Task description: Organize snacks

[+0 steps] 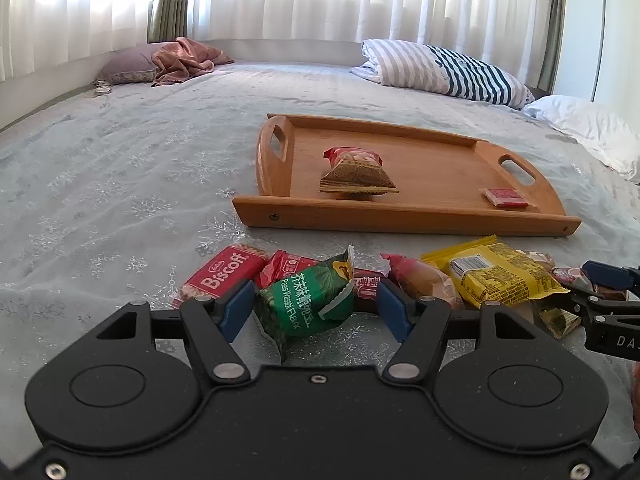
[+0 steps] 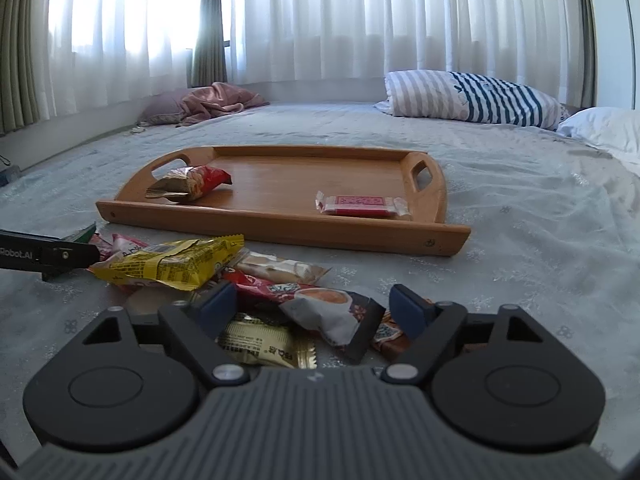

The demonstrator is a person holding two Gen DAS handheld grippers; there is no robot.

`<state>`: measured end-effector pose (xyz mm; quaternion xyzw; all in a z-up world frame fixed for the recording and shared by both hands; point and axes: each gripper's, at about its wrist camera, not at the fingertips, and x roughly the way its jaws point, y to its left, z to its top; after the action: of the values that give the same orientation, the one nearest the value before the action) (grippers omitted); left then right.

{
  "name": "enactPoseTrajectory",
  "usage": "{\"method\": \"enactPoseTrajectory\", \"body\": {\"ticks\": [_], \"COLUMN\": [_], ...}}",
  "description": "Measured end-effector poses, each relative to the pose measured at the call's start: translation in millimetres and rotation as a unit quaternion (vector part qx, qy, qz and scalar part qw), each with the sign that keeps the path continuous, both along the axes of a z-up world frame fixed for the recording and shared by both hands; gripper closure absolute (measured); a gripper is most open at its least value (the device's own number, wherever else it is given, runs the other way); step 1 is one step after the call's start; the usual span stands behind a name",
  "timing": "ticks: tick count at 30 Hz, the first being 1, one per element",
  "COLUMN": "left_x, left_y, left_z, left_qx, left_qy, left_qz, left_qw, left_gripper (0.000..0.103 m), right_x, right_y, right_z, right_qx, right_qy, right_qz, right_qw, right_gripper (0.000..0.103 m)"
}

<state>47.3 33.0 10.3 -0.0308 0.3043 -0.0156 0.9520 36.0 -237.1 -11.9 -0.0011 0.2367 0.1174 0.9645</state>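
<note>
A green pea packet [image 1: 308, 304] stands tilted between the jaws of my left gripper [image 1: 316, 304]. The left pad touches it, and a gap shows at the right pad, so the gripper is open. My right gripper [image 2: 312, 308] is open around a white and red coffee sachet [image 2: 332, 312] without touching it. A gold sachet [image 2: 260, 346] lies just below. Loose snacks lie in a heap on the bed: a Biscoff packet [image 1: 224, 276] and a yellow packet [image 1: 496, 276]. The wooden tray [image 1: 400, 220] beyond holds a red-gold packet [image 1: 356, 172] and a flat red packet [image 1: 505, 198].
The bed has a pale patterned cover [image 1: 120, 180]. A striped pillow [image 1: 452, 68] and a white pillow [image 1: 592, 128] lie far right; a pink cloth [image 1: 184, 60] lies far left. Curtains hang behind. My right gripper's fingers [image 1: 608, 276] reach in beside the yellow packet.
</note>
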Motion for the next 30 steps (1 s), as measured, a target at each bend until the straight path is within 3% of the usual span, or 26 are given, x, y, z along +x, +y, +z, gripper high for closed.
{"method": "enactPoseTrajectory", "body": {"ticks": [7, 10, 15, 24, 30], "left_x": [6.3, 6.3, 2.2, -11.2, -17.3], "left_y": [0.6, 0.5, -4.7, -12.9, -14.7], "left_z": [-3.6, -3.0, -0.7, 5.1, 9.3], "left_qx": [-0.008, -0.016, -0.012, -0.009, -0.007], "left_qy": [0.010, 0.011, 0.010, 0.002, -0.003], "left_qz": [0.003, -0.005, -0.013, -0.030, -0.035], "left_qw": [0.9999, 0.9998, 0.9998, 0.9995, 0.9993], "left_gripper": [0.036, 0.047, 0.049, 0.049, 0.050], "right_x": [-3.8, -4.2, -12.1, -25.5, -32.6], "right_y": [0.2, -0.8, -5.9, 3.1, 5.9], "right_z": [-0.4, 2.3, 14.8, 16.7, 20.4], "right_qx": [0.004, 0.006, 0.023, -0.007, -0.018], "right_qy": [-0.007, -0.007, -0.018, -0.006, -0.013], "right_qz": [0.007, 0.008, -0.004, 0.012, 0.021], "right_qw": [1.000, 1.000, 1.000, 1.000, 1.000], "right_gripper": [0.030, 0.035, 0.051, 0.051, 0.038]}}
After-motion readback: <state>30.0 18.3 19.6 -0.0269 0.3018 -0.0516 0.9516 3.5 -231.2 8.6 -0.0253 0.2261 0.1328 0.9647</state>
